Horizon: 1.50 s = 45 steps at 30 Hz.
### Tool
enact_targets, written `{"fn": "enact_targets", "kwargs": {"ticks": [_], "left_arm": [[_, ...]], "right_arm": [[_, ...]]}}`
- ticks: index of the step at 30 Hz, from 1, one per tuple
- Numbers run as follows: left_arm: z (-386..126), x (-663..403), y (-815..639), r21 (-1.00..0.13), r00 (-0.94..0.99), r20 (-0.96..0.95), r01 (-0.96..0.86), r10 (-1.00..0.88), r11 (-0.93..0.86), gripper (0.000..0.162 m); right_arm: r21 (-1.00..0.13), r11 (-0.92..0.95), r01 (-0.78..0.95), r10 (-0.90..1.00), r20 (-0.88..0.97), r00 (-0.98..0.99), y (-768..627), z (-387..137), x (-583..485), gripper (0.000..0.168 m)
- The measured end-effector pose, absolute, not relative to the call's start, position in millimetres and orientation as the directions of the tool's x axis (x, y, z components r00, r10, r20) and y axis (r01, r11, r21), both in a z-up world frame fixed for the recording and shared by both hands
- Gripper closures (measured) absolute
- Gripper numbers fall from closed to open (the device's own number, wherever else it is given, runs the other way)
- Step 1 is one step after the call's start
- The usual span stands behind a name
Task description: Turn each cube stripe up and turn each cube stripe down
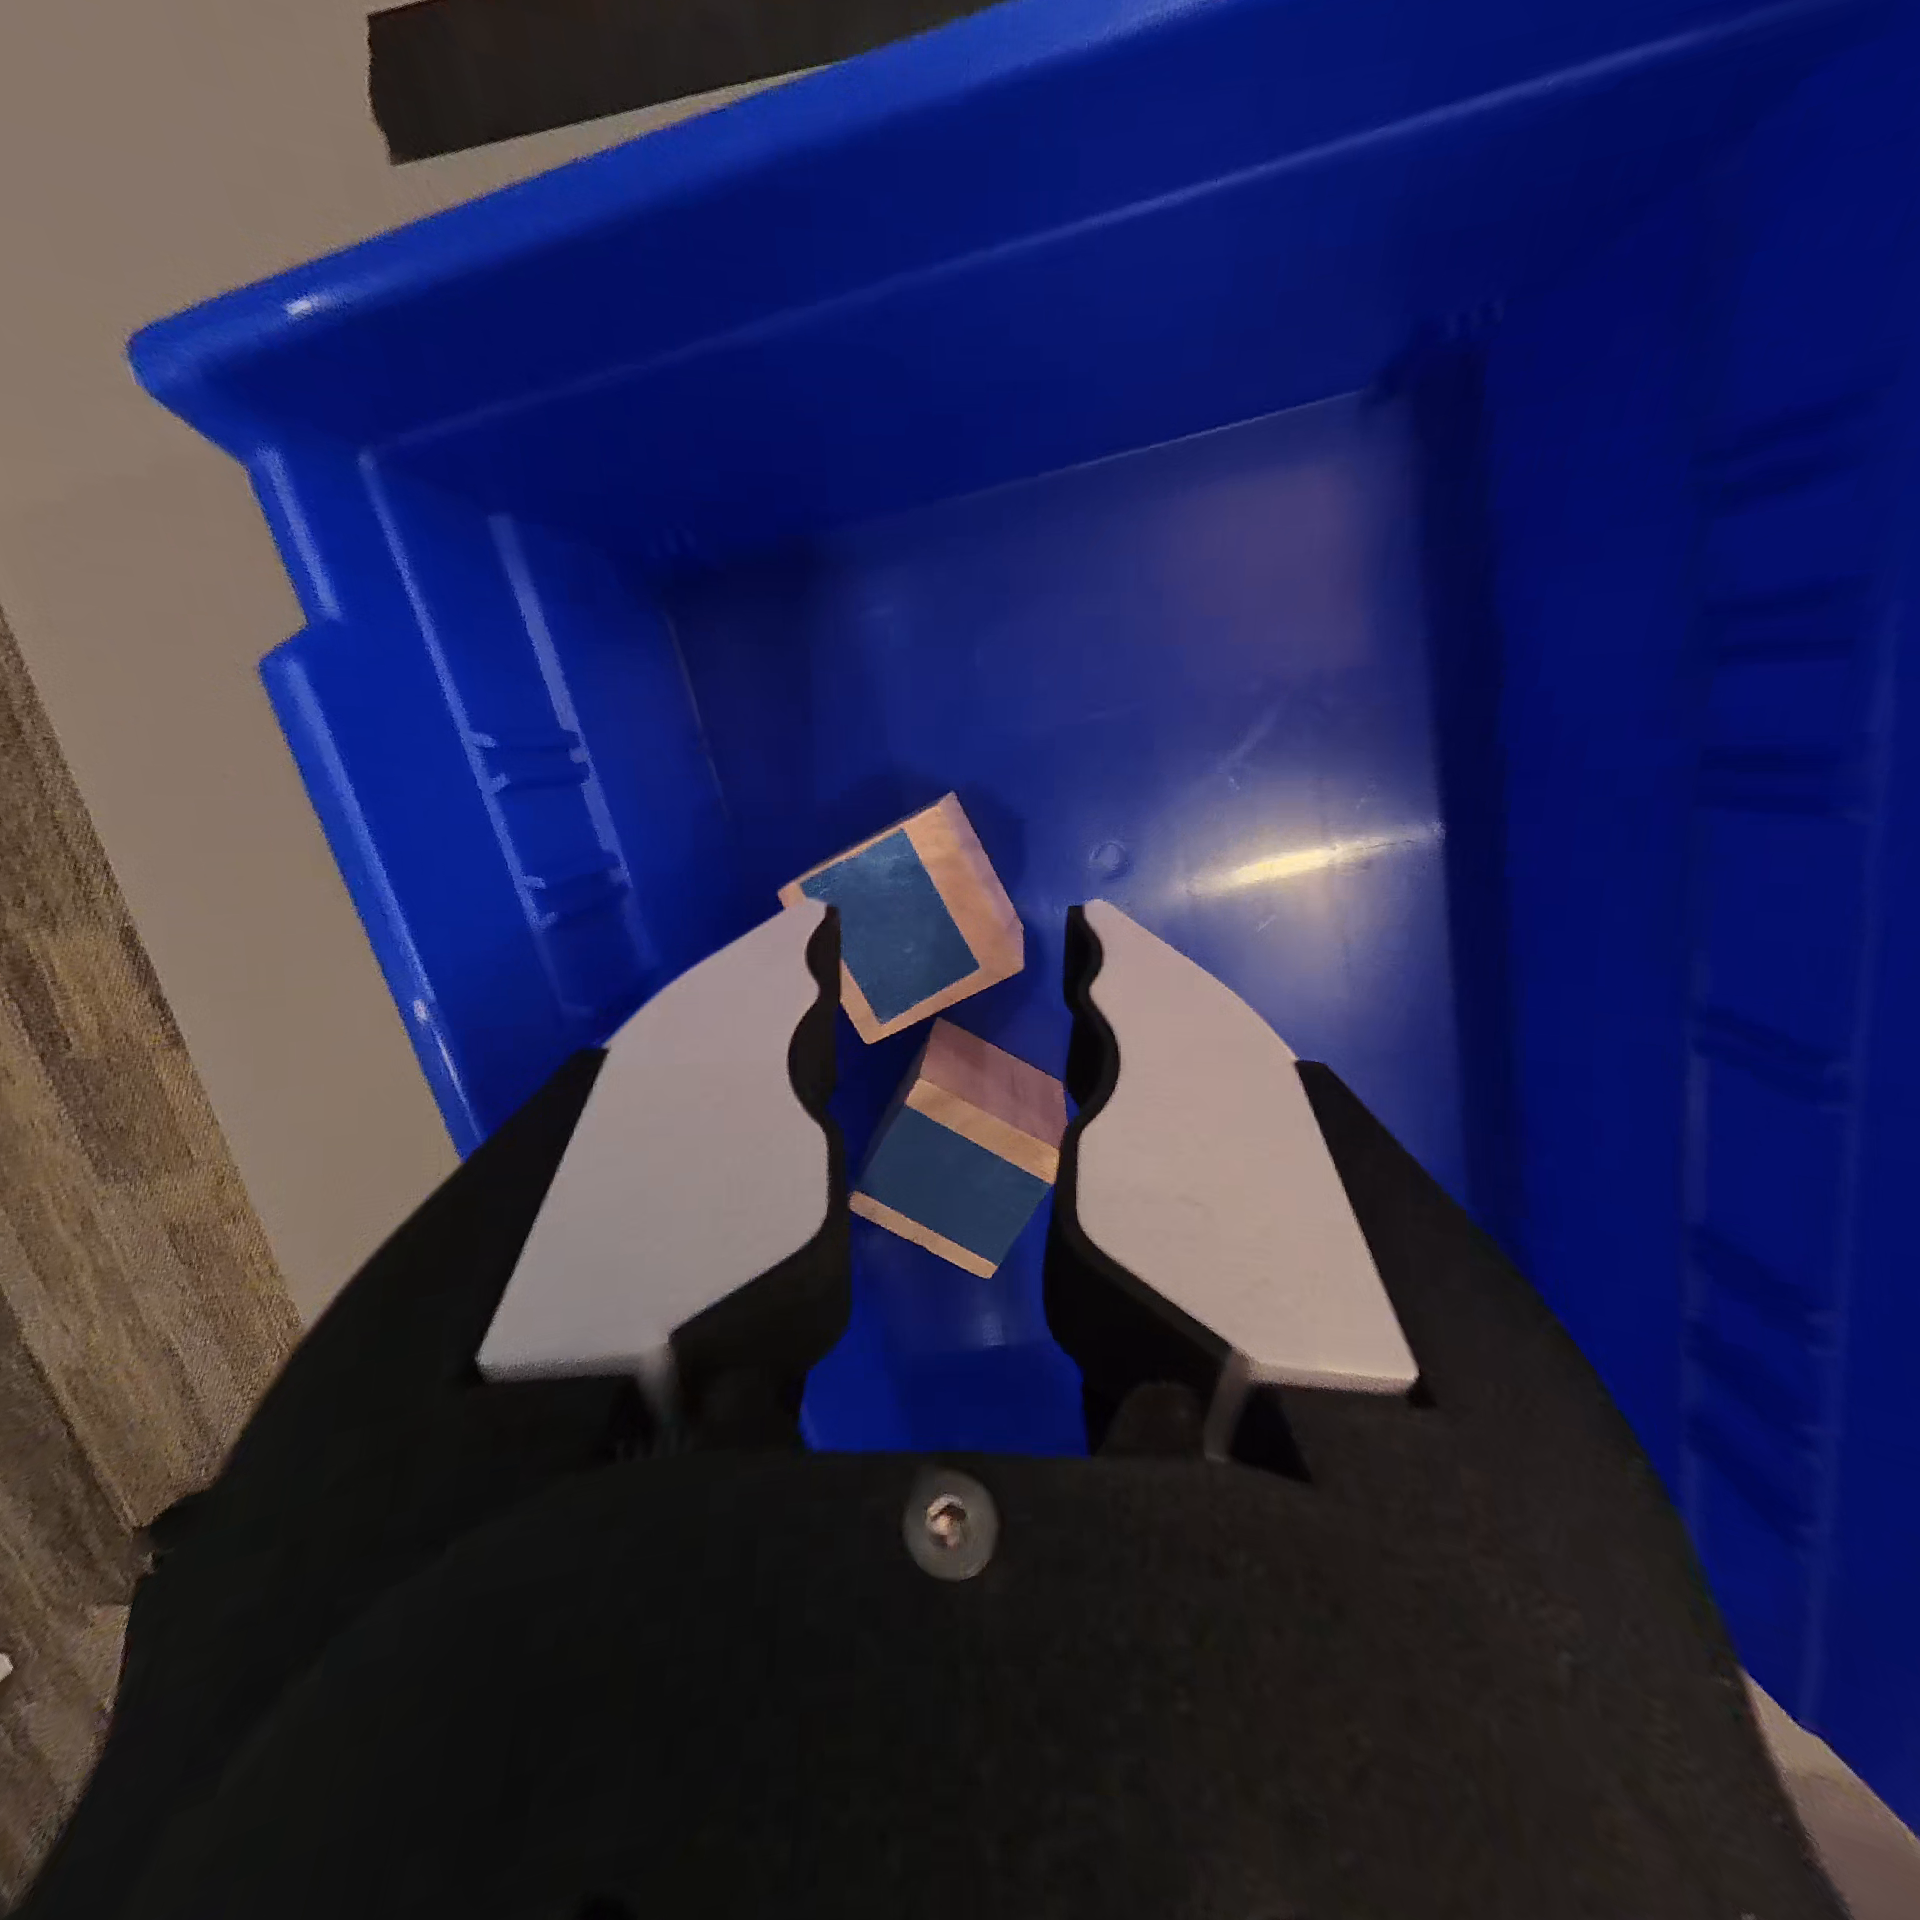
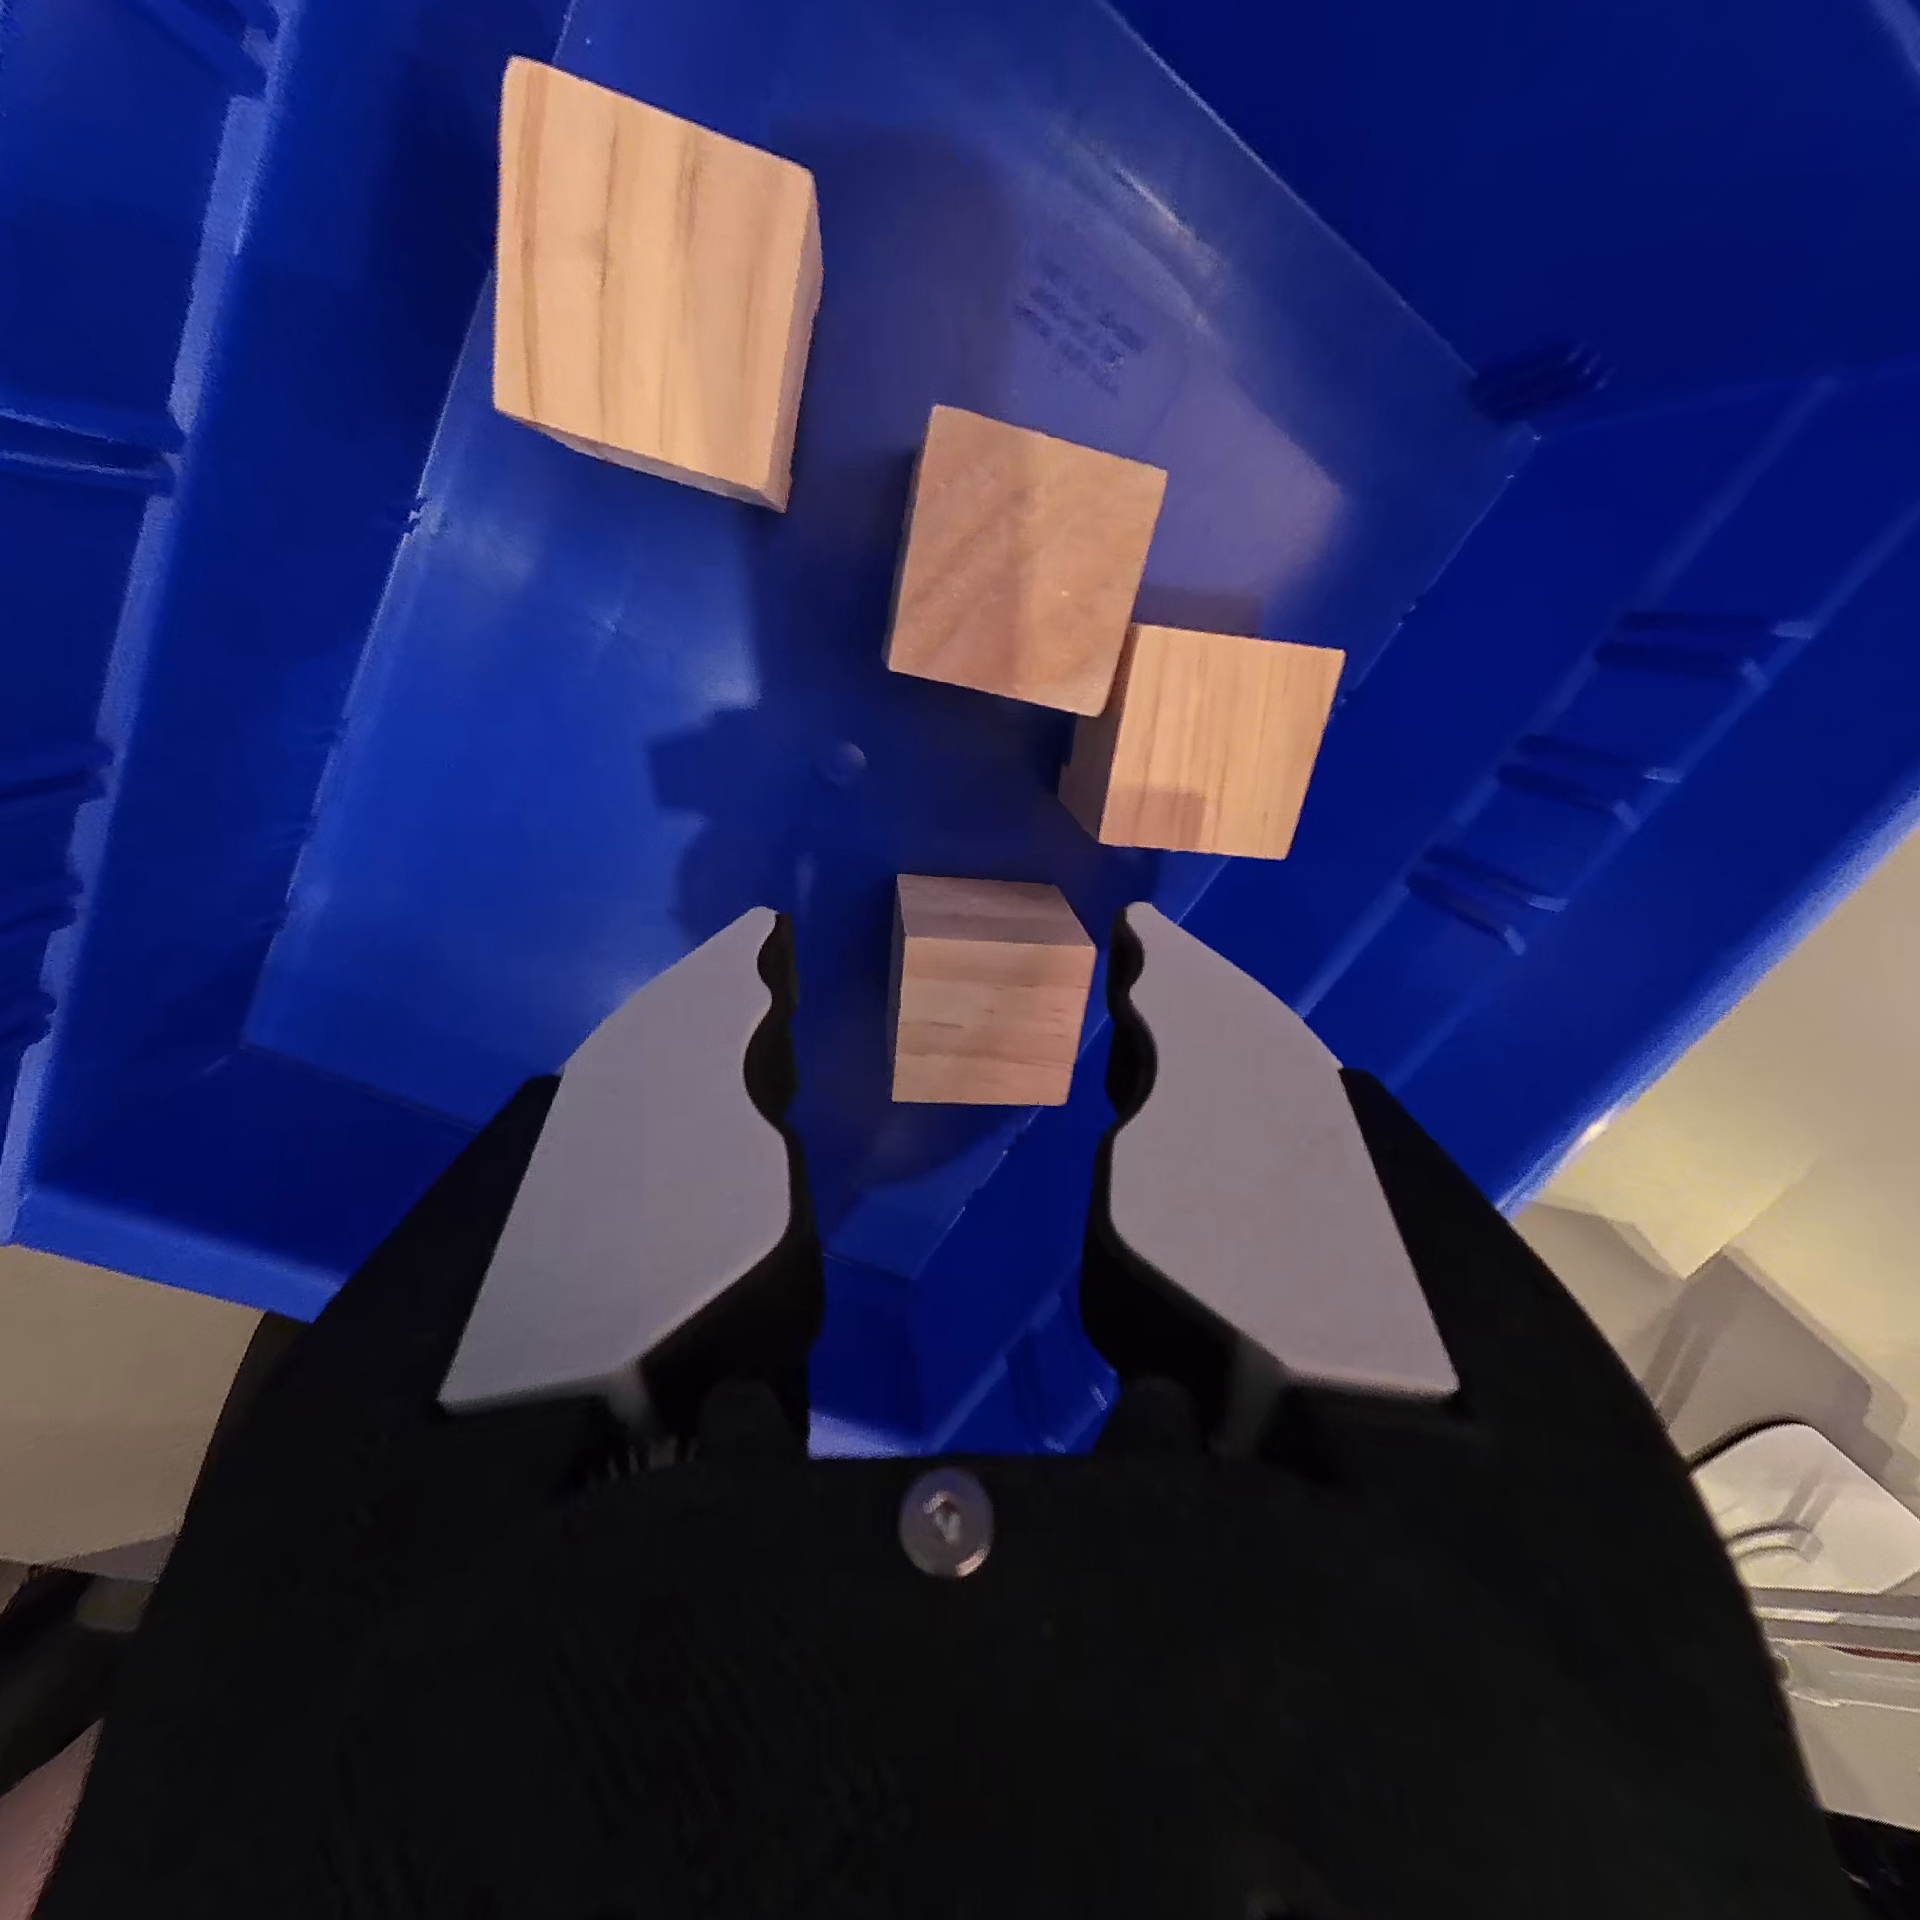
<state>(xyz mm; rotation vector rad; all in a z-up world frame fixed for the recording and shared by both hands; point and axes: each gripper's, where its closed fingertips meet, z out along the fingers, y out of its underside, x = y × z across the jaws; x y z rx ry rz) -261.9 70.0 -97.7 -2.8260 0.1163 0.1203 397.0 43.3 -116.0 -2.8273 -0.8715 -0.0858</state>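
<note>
In the left wrist view, two wooden cubes lie in a blue bin [image 1: 1039, 343]. The far cube [image 1: 914, 925] shows its blue stripe on top. The near cube [image 1: 961, 1158] shows its stripe on the side facing me and sits between my fingers. My left gripper [image 1: 948, 914] is open around it, jaws apart from its sides. In the right wrist view, several plain wooden cubes lie in a blue bin [image 2: 395, 831], no stripe showing. The nearest cube [image 2: 992, 992] sits between the fingers of my open right gripper [image 2: 951, 920]. Others are a middle cube [image 2: 1023, 561], a right cube [image 2: 1210, 743] and a large far cube [image 2: 649, 281].
A pale table surface [image 1: 125, 416] with a black tape strip [image 1: 582, 73] lies beyond the left bin. Carpet floor [image 1: 94, 1143] shows at the left. Pale moulded trays [image 2: 1766, 1403] sit to the right of the right bin.
</note>
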Motion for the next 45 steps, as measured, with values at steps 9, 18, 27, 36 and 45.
{"fn": "enact_targets", "kwargs": {"ticks": [9, 18, 27, 36, 45], "left_arm": [[-116, -270, 61, -0.217, 0.999, -0.025, 0.026, 0.032, -0.976, 0.112], [-112, -274, 63, -0.229, 0.996, -0.074, 0.034, 0.052, -0.973, 0.106], [-126, -277, 61, -0.172, 0.995, -0.079, 0.044, 0.058, -0.984, 0.105], [-137, -278, 62, -0.147, 0.996, -0.059, 0.063, 0.072, -0.987, 0.109], [-140, -275, 63, -0.12, 0.995, -0.103, 0.0, 0.013, -0.993, 0.112]], "right_arm": [[-0.106, -0.804, 0.585, 0.574, 0.122, 0.81, 42, -124, 392, 0.112], [-0.082, -0.796, 0.6, 0.589, 0.127, 0.798, 40, -127, 391, 0.114], [-0.067, -0.789, 0.611, 0.601, 0.124, 0.789, 38, -130, 389, 0.116], [-0.044, -0.782, 0.622, 0.613, 0.123, 0.78, 36, -133, 388, 0.117], [-0.019, -0.777, 0.629, 0.623, 0.119, 0.773, 35, -138, 386, 0.119]]}}
